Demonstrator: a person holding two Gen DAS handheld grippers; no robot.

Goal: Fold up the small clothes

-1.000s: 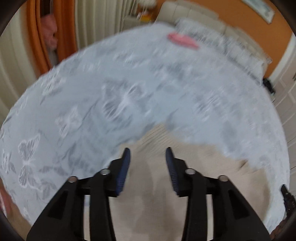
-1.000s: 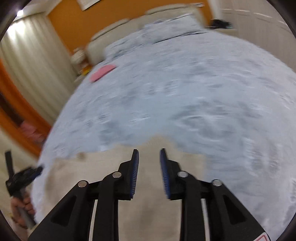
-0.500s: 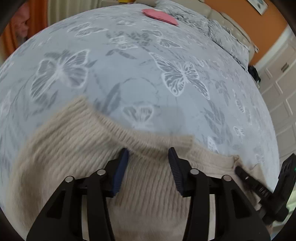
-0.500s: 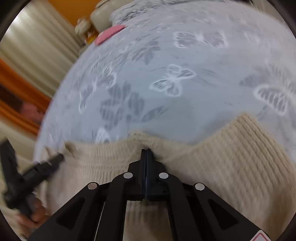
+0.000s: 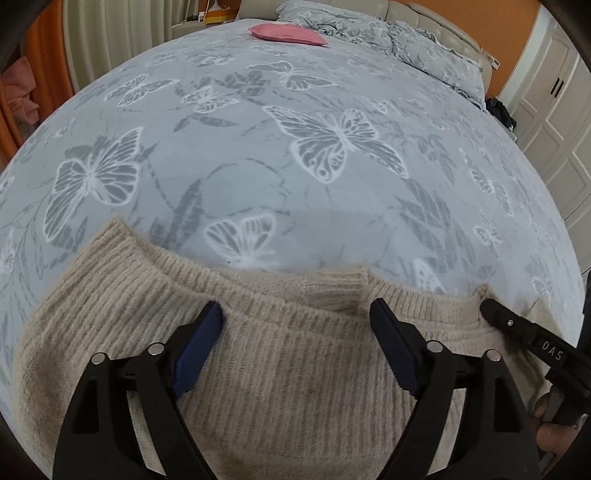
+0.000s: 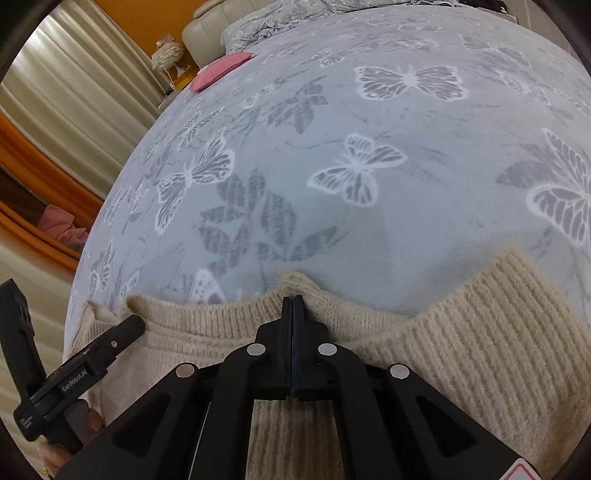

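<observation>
A beige ribbed knit sweater point(image 5: 280, 369) lies flat on the near part of a bed, its far edge towards the bed's middle. My left gripper point(image 5: 295, 314) is wide open just above the sweater, close to its far edge. My right gripper point(image 6: 291, 301) is shut on the sweater's point(image 6: 480, 350) far edge, pinching a small raised fold. The right gripper's tip also shows at the right of the left wrist view point(image 5: 491, 308). The left gripper shows at the lower left of the right wrist view point(image 6: 129, 328).
The bed is covered by a grey bedspread with white butterflies point(image 5: 332, 155). A pink folded item point(image 5: 288, 33) lies far up the bed near the pillows point(image 5: 424, 40). Curtains point(image 6: 74, 92) hang on the left and white wardrobe doors point(image 5: 554, 110) stand on the right.
Both grippers came down to the sweater's far edge. The right gripper closed on that edge about half a second ago. The left gripper's jaws have opened wider.
</observation>
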